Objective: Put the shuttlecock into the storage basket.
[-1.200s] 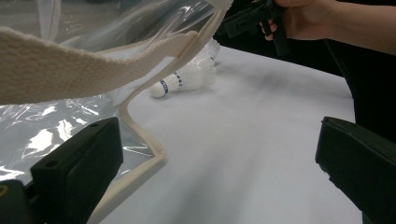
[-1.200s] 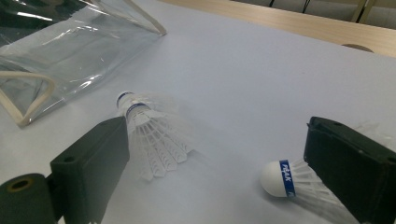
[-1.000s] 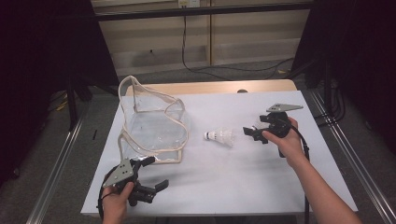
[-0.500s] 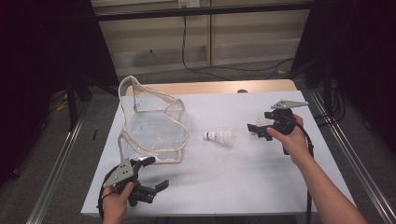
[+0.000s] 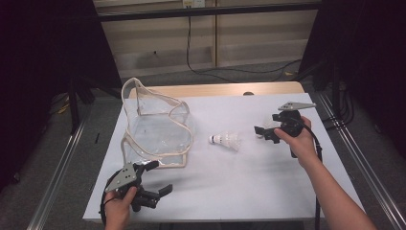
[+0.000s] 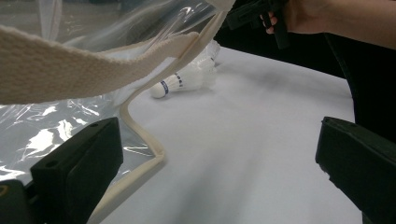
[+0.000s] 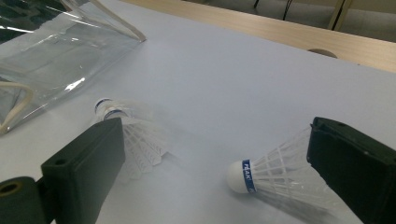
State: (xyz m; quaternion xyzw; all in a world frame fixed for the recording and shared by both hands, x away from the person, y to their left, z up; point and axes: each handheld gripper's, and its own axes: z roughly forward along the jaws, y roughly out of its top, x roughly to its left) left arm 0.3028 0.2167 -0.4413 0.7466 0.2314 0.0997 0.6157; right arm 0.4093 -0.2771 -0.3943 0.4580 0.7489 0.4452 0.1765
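A: Left to right, we see the left gripper [image 5: 152, 181] at 7 o'clock, jaws spread, holding nothing, just below the clear bag [image 5: 155, 127].

B: Shuttlecock [image 5: 226, 141] lies mid-table; second shuttlecock [image 7: 275, 175] lies between the right gripper's [image 5: 264, 133] parted jaws at 3 o'clock.

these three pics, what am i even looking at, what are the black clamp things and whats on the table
A person sits at a table covered in a white sheet and holds a hand-operated two-jaw gripper in each hand. The high view looks down from above: the left gripper is near the bottom, the right gripper farther up on the right. The other two pictures come from cameras riding on those grippers, so the black blocks at their lower edges are the jaws. Both grippers are open and hold nothing. On the sheet lie a clear plastic bag with cream trim and two white shuttlecocks: one in the middle and another lying between the right gripper's jaws.
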